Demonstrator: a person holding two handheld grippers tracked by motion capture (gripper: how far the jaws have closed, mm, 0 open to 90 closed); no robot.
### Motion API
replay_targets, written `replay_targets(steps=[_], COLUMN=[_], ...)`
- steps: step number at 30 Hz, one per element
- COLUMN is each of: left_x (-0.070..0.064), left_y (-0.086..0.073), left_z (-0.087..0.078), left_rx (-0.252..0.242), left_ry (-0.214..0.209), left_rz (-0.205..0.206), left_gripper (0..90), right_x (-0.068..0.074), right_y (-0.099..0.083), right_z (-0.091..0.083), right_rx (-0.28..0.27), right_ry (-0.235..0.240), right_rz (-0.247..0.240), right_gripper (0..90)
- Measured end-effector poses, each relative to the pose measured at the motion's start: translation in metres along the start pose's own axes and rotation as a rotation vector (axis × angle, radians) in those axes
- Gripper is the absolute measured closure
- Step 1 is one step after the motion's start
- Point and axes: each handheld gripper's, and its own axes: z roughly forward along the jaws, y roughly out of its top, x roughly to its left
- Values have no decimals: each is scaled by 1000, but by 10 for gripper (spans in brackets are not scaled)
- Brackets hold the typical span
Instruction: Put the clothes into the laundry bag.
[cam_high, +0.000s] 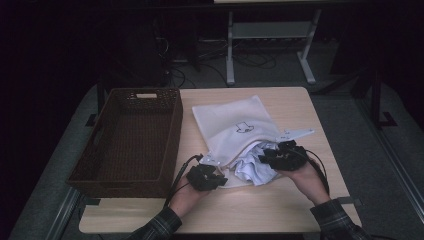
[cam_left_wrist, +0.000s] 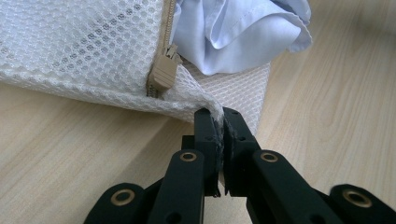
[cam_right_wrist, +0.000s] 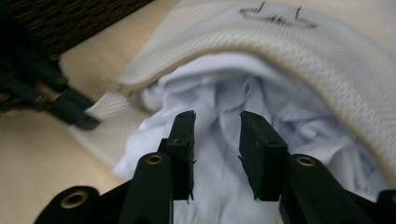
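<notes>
The wooden surface (cam_high: 280, 200) was seen carrying a dark woven basket (cam_high: 131, 137) well to the far side of the left gripper (cam_high: 220, 181). A white mesh laundry bag (cam_high: 235, 130) was laid just ahead of both sets of jaws, its open mouth facing them. A pale blue garment (cam_right_wrist: 224, 182) was bunched in that mouth, directly under the right gripper (cam_right_wrist: 217, 128), whose jaws were spread above the cloth, gripping nothing. The bag's lower corner (cam_left_wrist: 215, 112) was pinched between the left jaws, a zipper pull (cam_left_wrist: 163, 72) just beyond. The step would probably be done best if the corner was kept pinned while a thick fold was grasped.
</notes>
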Motion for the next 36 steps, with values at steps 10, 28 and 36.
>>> replay_targets(steps=[10, 28, 36], left_x=[0, 0, 0], left_y=[0, 0, 0], left_z=[0, 1, 1], left_rx=[5, 12, 13], left_ry=[1, 3, 3], left_rz=[3, 2, 1], left_gripper=[863, 863, 864], right_x=[12, 11, 5], right_y=[-47, -60, -55], right_z=[-12, 15, 7], right_rx=[67, 145, 101], right_ry=[52, 1, -17], right_rz=[12, -31, -36], right_gripper=[527, 622, 812])
